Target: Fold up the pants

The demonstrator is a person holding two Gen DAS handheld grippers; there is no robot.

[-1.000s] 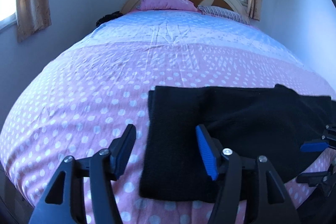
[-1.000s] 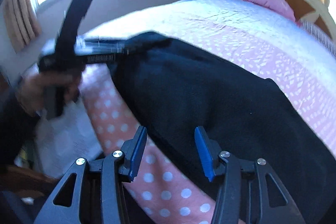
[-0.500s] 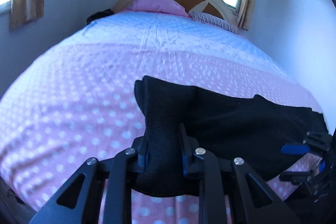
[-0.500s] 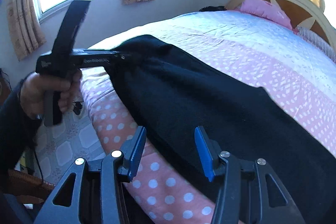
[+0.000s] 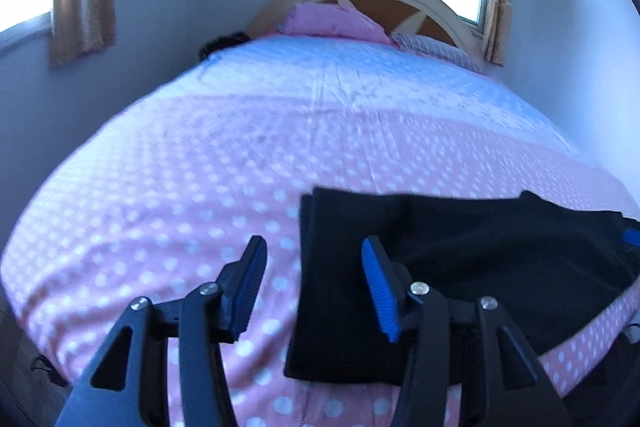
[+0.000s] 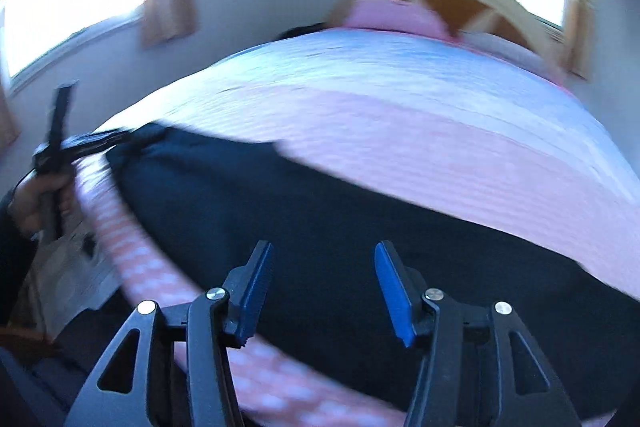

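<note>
Jaws are held wide on both the left gripper [image 5: 312, 277] and right gripper [image 6: 322, 283], with black pants [image 5: 460, 267] spread just beyond them on the bed [image 5: 200, 187].

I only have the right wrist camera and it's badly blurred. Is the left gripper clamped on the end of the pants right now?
Observer: No. The left wrist view shows the left gripper open, its fingers apart and gripping nothing.
Operator: How is that end of the pants lying?
Observer: The pants lie flat on the polka-dot bedspread, their end edge straight and in line with the gap between the fingers.
</note>
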